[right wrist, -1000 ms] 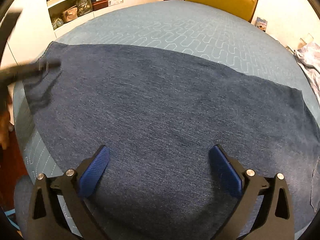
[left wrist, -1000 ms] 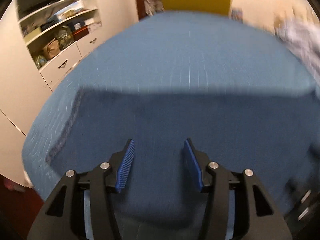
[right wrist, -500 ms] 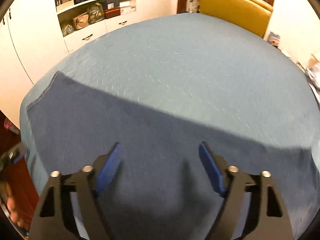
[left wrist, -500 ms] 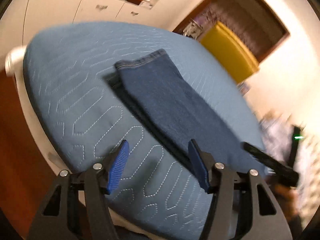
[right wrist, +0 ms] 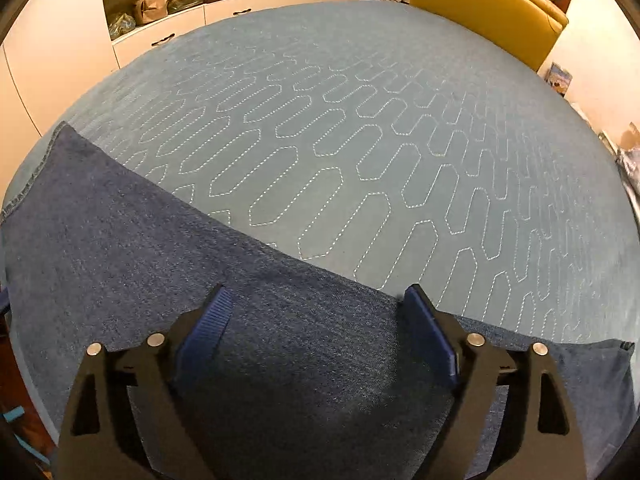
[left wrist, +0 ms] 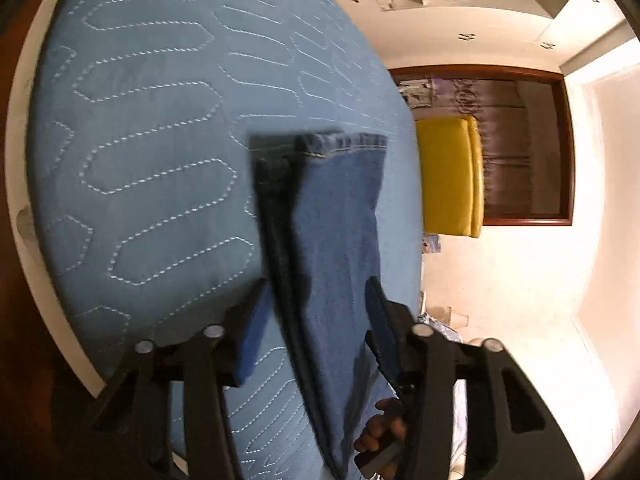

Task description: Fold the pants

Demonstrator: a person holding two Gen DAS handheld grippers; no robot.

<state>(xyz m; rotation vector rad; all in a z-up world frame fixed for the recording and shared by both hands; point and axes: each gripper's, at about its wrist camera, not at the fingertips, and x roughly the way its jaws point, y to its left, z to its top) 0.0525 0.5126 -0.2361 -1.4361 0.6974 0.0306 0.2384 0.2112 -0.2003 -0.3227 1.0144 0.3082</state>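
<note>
Dark blue jeans [right wrist: 168, 288] lie flat as a long strip along the near edge of a blue quilted bed [right wrist: 360, 128]. In the left wrist view the jeans [left wrist: 336, 232] run away from me, with the stitched hem at the far end. My left gripper [left wrist: 316, 308] is open and hovers over the jeans, one finger on each side of the strip. My right gripper [right wrist: 318, 320] is open above the middle of the jeans, with its right fingertip at the far edge of the cloth. Neither holds anything.
A yellow chair [right wrist: 492, 4] stands at the far side of the bed and also shows in the left wrist view [left wrist: 448, 176]. White shelves and drawers [right wrist: 168, 4] line the wall to the left. Light clothes [right wrist: 628, 160] lie at the bed's right edge.
My left gripper has swung round from facing across the bed to looking along the jeans from one end. My right gripper has pulled back toward the near edge. The jeans lie still.
</note>
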